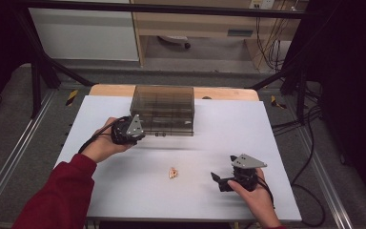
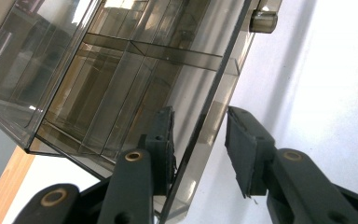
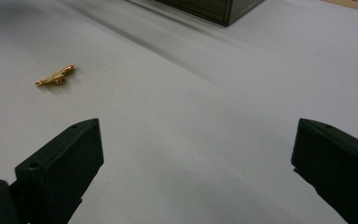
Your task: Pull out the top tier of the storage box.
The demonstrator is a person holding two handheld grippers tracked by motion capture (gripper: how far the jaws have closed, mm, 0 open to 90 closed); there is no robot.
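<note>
White table is carrying a smoky drawer box at frame centre — left gripper jaws straddling its front panel, not yet pinching; right gripper is gaping wide near a gold trinket — square up before squeezing.

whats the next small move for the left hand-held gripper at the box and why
Probably close the left hand-held gripper a little more on the front panel of the smoky clear box. In the left gripper view its jaws straddle that panel's edge, one pad against it, the other with a gap. The right hand-held gripper rests open on the white table, short of the small gold piece.

smoky clear box | upright | table's far edge, front panel ajar
</note>
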